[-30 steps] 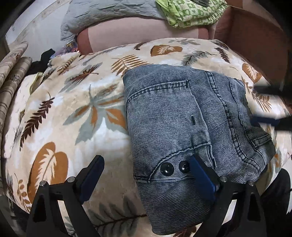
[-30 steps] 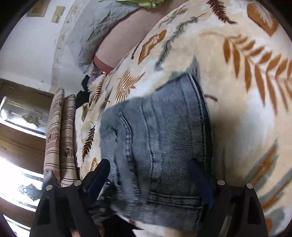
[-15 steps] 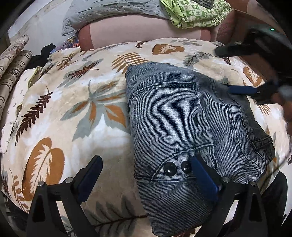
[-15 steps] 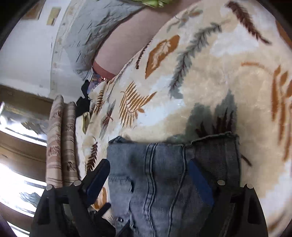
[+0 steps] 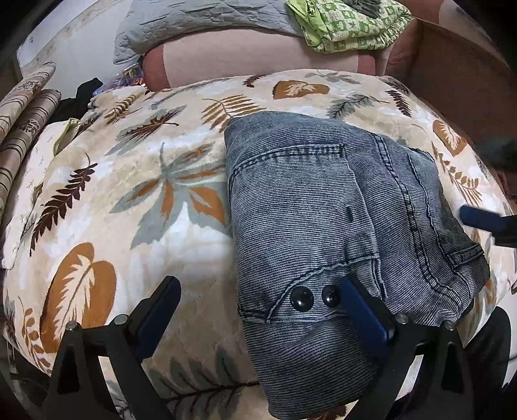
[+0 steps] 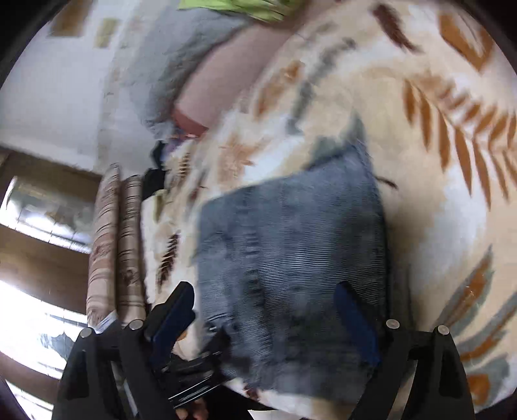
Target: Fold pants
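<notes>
The blue denim pants (image 5: 323, 226) lie folded into a compact bundle on the leaf-print blanket (image 5: 129, 194), with two dark buttons near the front edge. My left gripper (image 5: 258, 310) is open and empty, its right finger over the pants' near edge by the buttons. One blue finger of my right gripper (image 5: 478, 218) shows at the pants' right side. In the blurred right wrist view the pants (image 6: 290, 274) lie between the fingers of my open right gripper (image 6: 265, 323), which holds nothing.
A pink bolster (image 5: 258, 55) with a grey quilt (image 5: 194, 22) and a green patterned cloth (image 5: 349, 22) lies behind the blanket. Striped rolls (image 5: 22, 113) stand at the left. A brown box (image 5: 458, 80) is at the right.
My right gripper has swung back from the far edge of the pants to their right side; its view is now blurred by motion. The left gripper has hardly moved.
</notes>
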A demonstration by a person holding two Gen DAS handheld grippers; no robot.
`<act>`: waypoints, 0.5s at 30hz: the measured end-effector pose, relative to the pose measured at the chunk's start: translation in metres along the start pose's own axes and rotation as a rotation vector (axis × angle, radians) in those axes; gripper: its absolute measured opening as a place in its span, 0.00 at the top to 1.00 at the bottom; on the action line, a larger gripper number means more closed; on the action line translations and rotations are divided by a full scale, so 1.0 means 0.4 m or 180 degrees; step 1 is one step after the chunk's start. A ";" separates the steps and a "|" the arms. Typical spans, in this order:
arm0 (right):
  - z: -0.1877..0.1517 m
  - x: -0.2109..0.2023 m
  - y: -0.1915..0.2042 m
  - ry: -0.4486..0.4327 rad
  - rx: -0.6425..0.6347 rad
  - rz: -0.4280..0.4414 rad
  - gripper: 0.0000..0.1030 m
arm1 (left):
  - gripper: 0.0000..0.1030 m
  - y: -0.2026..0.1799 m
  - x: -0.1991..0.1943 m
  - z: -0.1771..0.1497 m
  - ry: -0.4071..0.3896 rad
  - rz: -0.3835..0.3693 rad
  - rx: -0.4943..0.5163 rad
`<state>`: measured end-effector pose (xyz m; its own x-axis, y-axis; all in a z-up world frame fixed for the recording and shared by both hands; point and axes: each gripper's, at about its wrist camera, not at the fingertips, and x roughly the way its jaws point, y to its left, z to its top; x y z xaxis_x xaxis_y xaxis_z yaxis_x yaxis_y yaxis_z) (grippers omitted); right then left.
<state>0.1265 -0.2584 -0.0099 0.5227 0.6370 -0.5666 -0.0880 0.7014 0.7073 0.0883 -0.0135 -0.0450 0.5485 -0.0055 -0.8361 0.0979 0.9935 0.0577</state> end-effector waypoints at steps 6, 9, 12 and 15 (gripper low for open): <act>-0.080 0.050 -0.062 0.0026 0.0091 -0.0069 0.09 | 0.03 -0.001 -0.003 -0.005 -0.0032 0.0017 -0.0008; -0.072 0.016 -0.023 -0.0022 0.0071 -0.0137 0.09 | 0.03 0.002 -0.002 -0.003 -0.0014 0.0002 -0.0042; -0.078 0.006 -0.008 -0.0020 -0.0097 -0.0086 0.09 | 0.03 0.001 -0.002 -0.004 -0.0021 0.0004 -0.0046; -0.097 0.047 -0.063 0.0037 0.0022 -0.0114 0.09 | 0.03 -0.001 -0.002 -0.005 -0.0029 0.0007 -0.0045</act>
<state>0.1057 -0.2518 -0.0545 0.5157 0.6151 -0.5965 -0.0634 0.7217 0.6893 0.0862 -0.0137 -0.0455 0.5563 -0.0044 -0.8310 0.0850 0.9950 0.0517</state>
